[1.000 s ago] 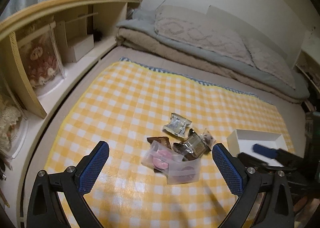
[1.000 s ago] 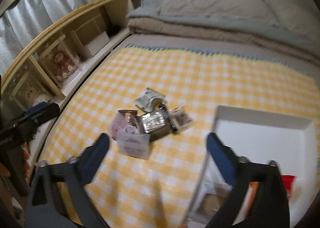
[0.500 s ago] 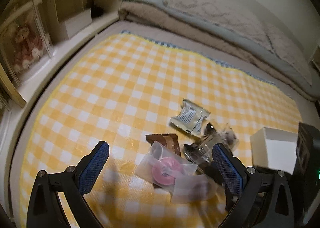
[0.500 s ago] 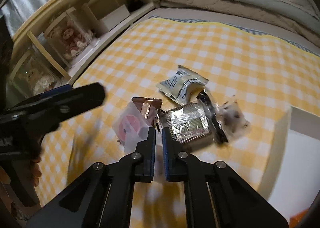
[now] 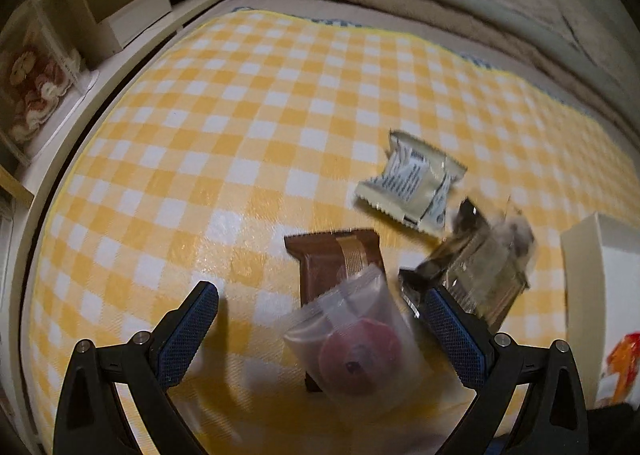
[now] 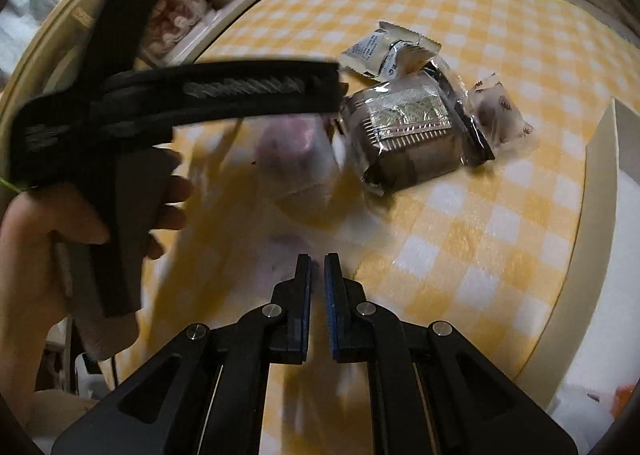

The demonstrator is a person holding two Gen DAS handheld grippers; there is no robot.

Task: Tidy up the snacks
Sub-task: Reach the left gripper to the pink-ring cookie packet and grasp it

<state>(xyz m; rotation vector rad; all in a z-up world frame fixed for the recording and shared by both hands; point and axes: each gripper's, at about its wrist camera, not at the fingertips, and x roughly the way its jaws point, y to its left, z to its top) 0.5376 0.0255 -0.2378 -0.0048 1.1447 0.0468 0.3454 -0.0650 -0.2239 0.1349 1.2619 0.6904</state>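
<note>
The wide-open left gripper (image 5: 322,315) straddles the clear packet (image 5: 352,339) at lower centre, its length running up-frame, while the right gripper (image 6: 317,267) is closed and empty.

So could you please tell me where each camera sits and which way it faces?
Left wrist: on the left gripper, looking steeply down at the checked cloth; its open fingers straddle a clear packet.
Right wrist: on the right gripper, shut, looking down; the left hand shows.
Shared: cream packet, white box.
</note>
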